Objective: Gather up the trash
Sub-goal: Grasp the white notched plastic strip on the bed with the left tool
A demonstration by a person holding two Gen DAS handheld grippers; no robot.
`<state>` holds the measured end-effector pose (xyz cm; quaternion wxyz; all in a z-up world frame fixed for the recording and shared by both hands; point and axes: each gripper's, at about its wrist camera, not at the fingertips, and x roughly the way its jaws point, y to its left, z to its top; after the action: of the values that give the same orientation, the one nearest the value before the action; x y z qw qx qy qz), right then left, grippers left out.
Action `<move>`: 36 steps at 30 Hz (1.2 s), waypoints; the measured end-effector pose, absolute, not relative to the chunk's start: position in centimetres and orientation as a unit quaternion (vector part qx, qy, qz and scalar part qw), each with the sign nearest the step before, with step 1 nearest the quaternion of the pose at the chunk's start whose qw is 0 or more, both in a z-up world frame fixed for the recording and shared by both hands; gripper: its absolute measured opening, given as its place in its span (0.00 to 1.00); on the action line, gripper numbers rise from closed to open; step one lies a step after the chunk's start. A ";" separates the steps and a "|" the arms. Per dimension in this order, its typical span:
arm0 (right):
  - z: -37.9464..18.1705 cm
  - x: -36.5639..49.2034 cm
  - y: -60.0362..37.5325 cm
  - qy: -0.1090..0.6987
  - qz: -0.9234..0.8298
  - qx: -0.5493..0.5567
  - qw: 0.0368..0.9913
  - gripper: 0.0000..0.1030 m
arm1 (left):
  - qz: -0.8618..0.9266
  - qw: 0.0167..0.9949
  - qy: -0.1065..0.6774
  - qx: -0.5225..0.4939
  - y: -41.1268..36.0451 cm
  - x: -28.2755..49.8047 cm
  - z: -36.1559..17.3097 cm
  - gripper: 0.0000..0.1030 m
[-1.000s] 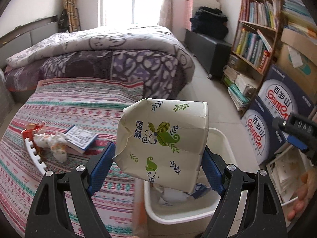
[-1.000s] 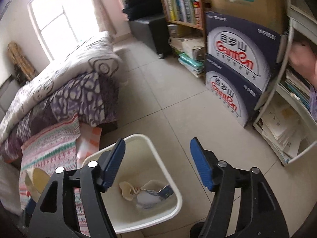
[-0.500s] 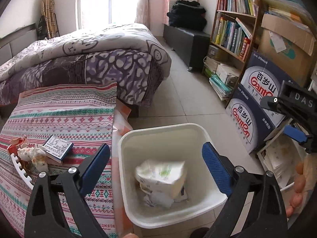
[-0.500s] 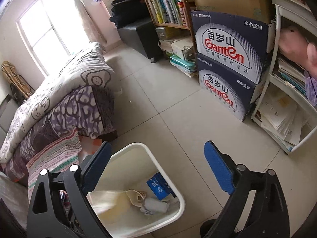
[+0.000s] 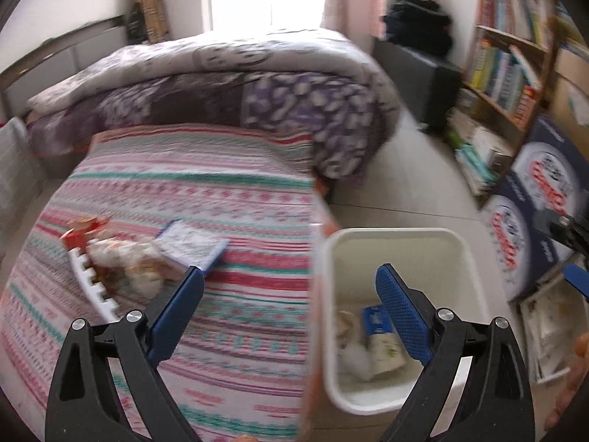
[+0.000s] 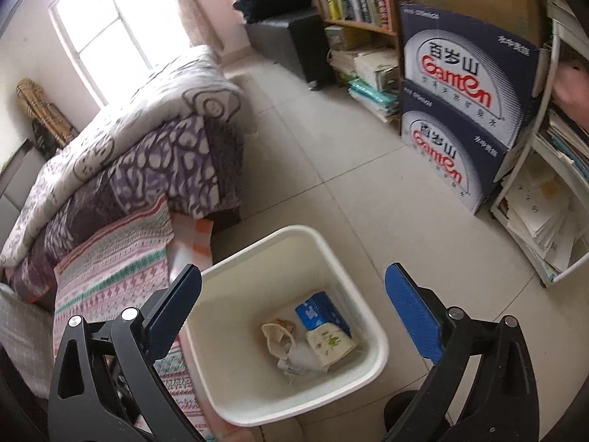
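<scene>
Bedside bin [image 5: 397, 237] now holds tissue pack [image 6: 331, 344]; left hand-held gripper [image 5: 291, 298] empty, jaws apart.

Left hand-held gripper [image 5: 289, 283]: two black plastic arms, each with a triangular cut-out near the base and two round silver screw heads on top. Each arm ends in a flat blue pad; the right-hand pad [image 5: 399, 304] shows a fine cross-hatched grip texture.

Right hand-held gripper [image 6: 292, 281]: same build, with black arms, triangular cut-outs, paired silver screws and blue textured pads [image 6: 412, 311].

Fingertips [image 5: 581, 344] show at the right edge of the left wrist view; no sleeve visible.
</scene>
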<state>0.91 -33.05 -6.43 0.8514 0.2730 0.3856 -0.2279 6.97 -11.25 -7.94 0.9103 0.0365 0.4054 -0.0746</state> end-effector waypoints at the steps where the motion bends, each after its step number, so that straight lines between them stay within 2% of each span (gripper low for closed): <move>1: -6.5 1.2 -32.6 0.390 -0.223 0.273 0.851 0.93 | -0.065 0.910 0.408 0.034 -10.5 7.2 -8.0 0.89; 14: -7.7 4.0 -27.0 0.424 -0.174 0.259 0.850 0.93 | 0.092 0.883 0.459 -0.018 2.0 11.3 -9.5 0.89; 24: -8.7 5.6 -23.4 0.448 -0.145 0.229 0.852 0.93 | 0.143 0.809 0.559 -0.115 9.1 13.9 -15.6 0.88; 27: -9.1 6.2 -22.2 0.454 -0.137 0.220 0.853 0.93 | 0.121 0.794 0.578 -0.143 10.3 13.8 -16.7 0.73; 29: -9.3 6.6 -21.2 0.458 -0.130 0.212 0.854 0.93 | 0.101 0.786 0.589 -0.159 10.8 13.5 -17.1 0.52; 32: -9.7 7.3 -19.5 0.466 -0.112 0.198 0.855 0.93 | 0.082 0.780 0.597 -0.165 11.4 12.7 -17.0 0.30; 36: -10.1 8.2 -16.4 0.471 -0.084 0.162 0.863 0.93 | 0.077 0.794 0.582 -0.159 12.8 11.4 -15.4 0.25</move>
<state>8.23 -16.39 -10.15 0.8628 0.1623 0.4715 -0.0838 11.40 12.81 -15.44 0.7938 -0.1590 0.5820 0.0769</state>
